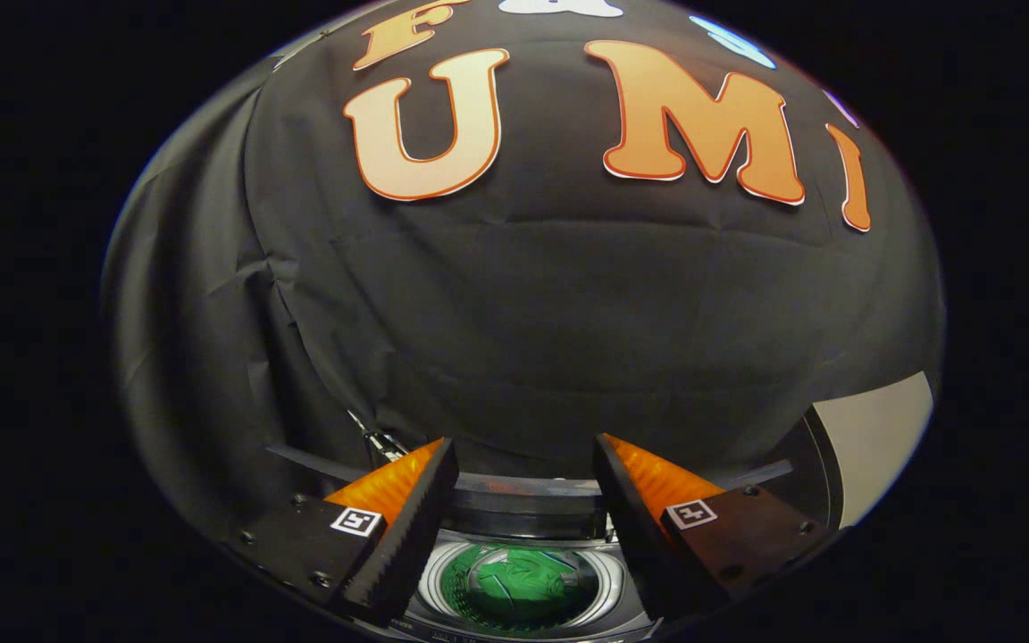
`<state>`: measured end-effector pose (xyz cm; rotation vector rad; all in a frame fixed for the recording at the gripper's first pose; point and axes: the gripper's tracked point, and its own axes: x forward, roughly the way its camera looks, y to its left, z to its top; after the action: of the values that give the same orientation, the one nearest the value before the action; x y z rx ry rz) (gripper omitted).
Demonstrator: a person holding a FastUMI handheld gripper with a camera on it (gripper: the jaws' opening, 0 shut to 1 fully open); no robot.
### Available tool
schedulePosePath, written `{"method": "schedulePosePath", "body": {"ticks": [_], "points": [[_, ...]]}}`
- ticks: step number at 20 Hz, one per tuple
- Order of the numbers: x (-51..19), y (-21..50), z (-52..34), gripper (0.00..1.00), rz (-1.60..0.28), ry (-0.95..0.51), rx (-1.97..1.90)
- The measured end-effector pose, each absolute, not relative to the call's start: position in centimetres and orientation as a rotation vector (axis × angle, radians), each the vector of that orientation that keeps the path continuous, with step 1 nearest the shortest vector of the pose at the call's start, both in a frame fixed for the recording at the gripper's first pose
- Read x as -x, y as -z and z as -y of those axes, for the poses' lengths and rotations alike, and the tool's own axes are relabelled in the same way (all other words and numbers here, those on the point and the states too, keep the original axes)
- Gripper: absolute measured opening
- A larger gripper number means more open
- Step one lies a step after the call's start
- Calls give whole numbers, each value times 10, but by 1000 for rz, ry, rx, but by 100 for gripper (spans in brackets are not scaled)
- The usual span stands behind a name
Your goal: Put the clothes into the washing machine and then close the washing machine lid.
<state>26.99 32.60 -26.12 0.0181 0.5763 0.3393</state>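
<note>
Fingers (523, 527) held wide apart, gripping nothing, each serrated inner face turned toward the gap. Raised well above the washing machine (523, 625), looking forward and slightly down.

Seen through that gap, below and between the fingers: round drum opening (608, 585) with a bright metal rim, facing straight up. Inside it, green clothes (519, 585), bunched into a rumpled heap at the bottom of the drum, well apart from both fingers. No clear long axis to the heap; roughly as wide as deep, with folds running every way. Sits about centred in the drum, slightly nearer the left finger's side of the gap than the right.

Just beyond the drum, past the fingertips: a dark raised band running crosswise, possibly the open lid (523, 496) standing at the back of the machine, though hard to tell for certain. Thin dark bars reaching out to either side behind the fingers.

Beyond that, black cloth wall (514, 313) of the booth, close behind the machine and curving round on both sides, creased on the left. To the far right, past the right finger, a pale panel (876, 438) beside a dark curved edge. Open room above the drum between the fingers; tight room at the back, where the cloth wall rises.
</note>
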Motion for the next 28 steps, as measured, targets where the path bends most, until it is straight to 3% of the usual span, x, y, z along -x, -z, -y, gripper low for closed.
{"method": "schedulePosePath", "body": {"ticks": [28], "points": [[-178,311,-312,99,-486,-327,-8]]}}
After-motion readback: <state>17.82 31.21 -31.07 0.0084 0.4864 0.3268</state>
